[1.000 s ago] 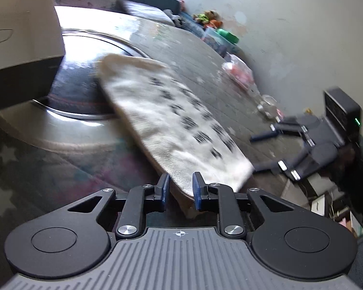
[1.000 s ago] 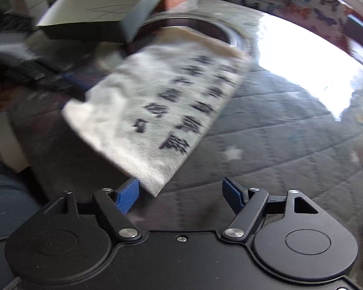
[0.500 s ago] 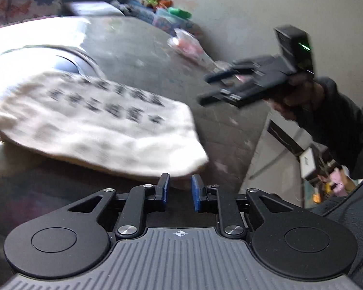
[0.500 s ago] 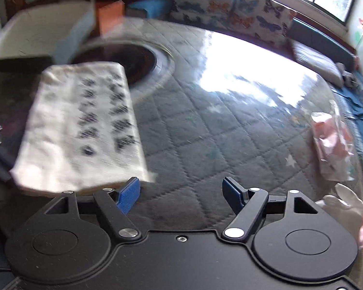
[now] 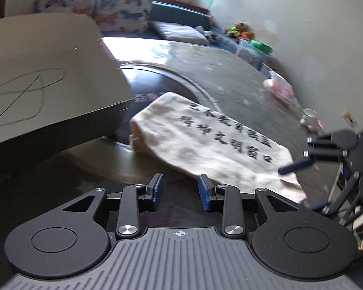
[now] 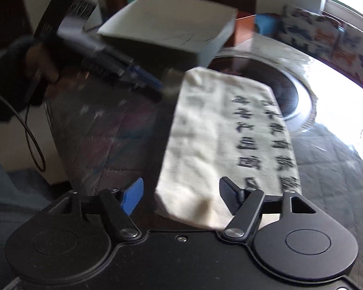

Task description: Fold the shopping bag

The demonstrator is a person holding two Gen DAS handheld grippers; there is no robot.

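Note:
A cream cloth shopping bag [image 5: 213,140] with black printed characters lies folded into a long strip on the dark quilted table; it also shows in the right wrist view [image 6: 230,140]. My left gripper [image 5: 180,188] is open and empty, just short of the bag's near long edge. My right gripper [image 6: 181,195] is open wide, its jaws either side of the bag's near end corner, not closed on it. The right gripper appears at the right in the left wrist view [image 5: 326,147]; the left gripper appears at the left in the right wrist view [image 6: 142,82].
A large white box [image 5: 43,91] sits on the table by the bag's far end, also in the right wrist view [image 6: 171,29]. A round dark inset [image 5: 157,82] lies under the bag's far end. A plastic packet [image 5: 280,89] lies near the wall. A sofa [image 5: 123,12] stands beyond.
My left gripper has opened and drawn back from the bag, which now lies flat. My right gripper has swung back to the bag's end corner, still open.

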